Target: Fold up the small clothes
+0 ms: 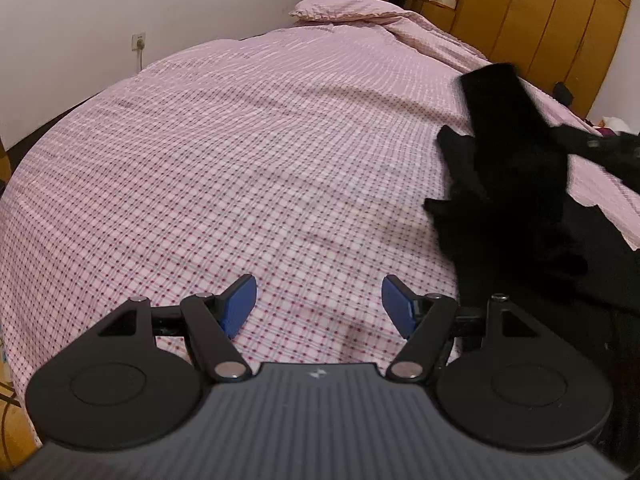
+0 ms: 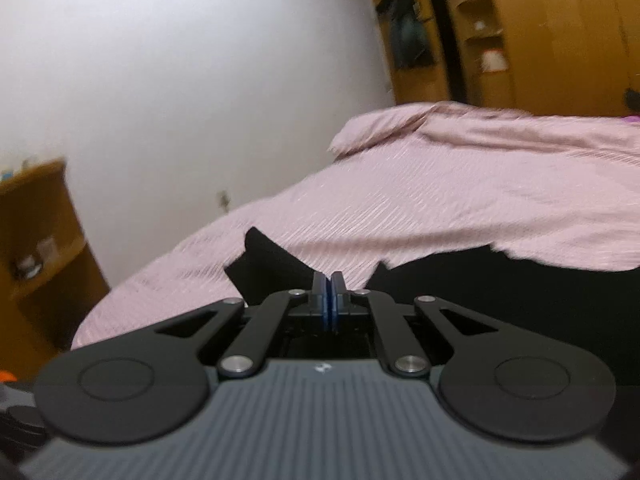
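Observation:
A black garment (image 1: 516, 184) hangs and drapes at the right of the left wrist view, over the pink checked bed cover (image 1: 240, 160). My left gripper (image 1: 318, 306) is open and empty, low over the cover, to the left of the garment. My right gripper (image 2: 329, 304) is shut, its blue pads pressed together on the black garment (image 2: 276, 268), which spreads out in front of it and to its right (image 2: 500, 292). The right gripper's body (image 1: 600, 144) shows at the right edge of the left wrist view, holding the cloth up.
A pink pillow (image 1: 340, 8) and a bunched duvet (image 2: 500, 132) lie at the far end of the bed. Wooden wardrobes (image 1: 552, 12) stand behind. A wooden shelf (image 2: 36, 248) stands at the left by the white wall, with a wall socket (image 1: 139, 42).

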{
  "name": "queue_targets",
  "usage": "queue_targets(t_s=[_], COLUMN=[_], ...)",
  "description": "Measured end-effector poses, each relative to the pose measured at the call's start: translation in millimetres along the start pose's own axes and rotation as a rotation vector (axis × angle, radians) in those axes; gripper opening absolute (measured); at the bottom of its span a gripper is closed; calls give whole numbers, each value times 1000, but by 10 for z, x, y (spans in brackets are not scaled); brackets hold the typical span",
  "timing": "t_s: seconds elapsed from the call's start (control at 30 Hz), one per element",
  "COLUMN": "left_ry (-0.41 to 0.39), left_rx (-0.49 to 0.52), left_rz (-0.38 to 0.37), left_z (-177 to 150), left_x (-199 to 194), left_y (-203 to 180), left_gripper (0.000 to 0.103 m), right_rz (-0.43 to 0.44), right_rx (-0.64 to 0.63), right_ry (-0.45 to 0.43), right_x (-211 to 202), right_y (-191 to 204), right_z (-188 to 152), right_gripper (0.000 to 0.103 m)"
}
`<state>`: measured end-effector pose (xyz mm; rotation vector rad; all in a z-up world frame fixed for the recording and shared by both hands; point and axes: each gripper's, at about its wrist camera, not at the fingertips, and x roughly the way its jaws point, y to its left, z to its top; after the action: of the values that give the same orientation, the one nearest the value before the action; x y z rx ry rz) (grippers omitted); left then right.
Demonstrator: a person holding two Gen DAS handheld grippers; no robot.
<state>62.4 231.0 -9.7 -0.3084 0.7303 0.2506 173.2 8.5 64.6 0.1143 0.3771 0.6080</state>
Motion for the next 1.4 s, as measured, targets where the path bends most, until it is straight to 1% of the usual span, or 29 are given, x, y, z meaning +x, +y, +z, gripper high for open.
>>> queue_targets(t_s=[0.17, 0.23, 0.3, 0.43, 0.53, 0.63, 0.73, 0.83, 0.9, 0.97, 1.1, 1.13, 1.17, 1.2, 1.23, 1.27, 1.3, 1.4], left_ry=[-4, -5, -9, -11, -13, -10, -6, -6, -6, -4, -5, -8, -9, -8, -7, -5, -4, 2], left_rx=[21, 26, 30, 51, 73, 92, 112, 125, 130, 136, 153, 157, 159, 160, 159, 158, 157, 159], left_rz=[-13, -16, -20, -36, -45, -55, -62, -74, -83, -88, -96, -95, -95, -93, -90, -88, -86, -70], left_z=[2, 4, 8, 19, 18, 9, 2, 4, 10, 14, 32, 39, 48, 60, 71, 83, 93, 122], left_x=[-21, -21, -23, -23, -22, -13, 6, 31, 54, 78, 138, 160, 186, 214, 241, 271, 296, 391], left_y=[-109, -150, -192, -298, -394, -484, -574, -668, -721, -778, -886, -916, -945, -967, -990, -1011, -1027, -1091], left_gripper=[74, 74, 74, 74, 74, 74, 74, 74, 74, 74, 74, 74, 74, 74, 74, 74, 74, 74], right_rz=[-84, -115, -158, -266, -334, -389, -409, -429, -454, -476, -475, -466, -453, -435, -412, -389, -361, -296], right_rx=[64, 110, 155, 180, 199, 189, 198, 211, 223, 243, 270, 276, 282, 285, 282, 273, 256, 230], right_ry=[-73, -89, -104, -118, -99, -61, 6, 82, 116, 127, 84, 73, 63, 55, 40, 18, 7, 36], right_x=[-406, -550, -705, -913, -1032, -1144, -1253, -1317, -1360, -1422, -1536, -1565, -1555, -1534, -1520, -1493, -1445, -1233], right_y=[-344, -524, -718, -992, -1168, -1286, -1393, -1487, -1512, -1538, -1568, -1583, -1599, -1623, -1633, -1642, -1651, -1689], right_z=[38, 18, -19, -174, -348, -561, -754, -876, -934, -970, -941, -923, -891, -860, -835, -808, -781, -715], right_gripper=[5, 5, 5, 5, 5, 5, 6, 7, 7, 8, 9, 11, 30, 62, 75, 80, 79, 78])
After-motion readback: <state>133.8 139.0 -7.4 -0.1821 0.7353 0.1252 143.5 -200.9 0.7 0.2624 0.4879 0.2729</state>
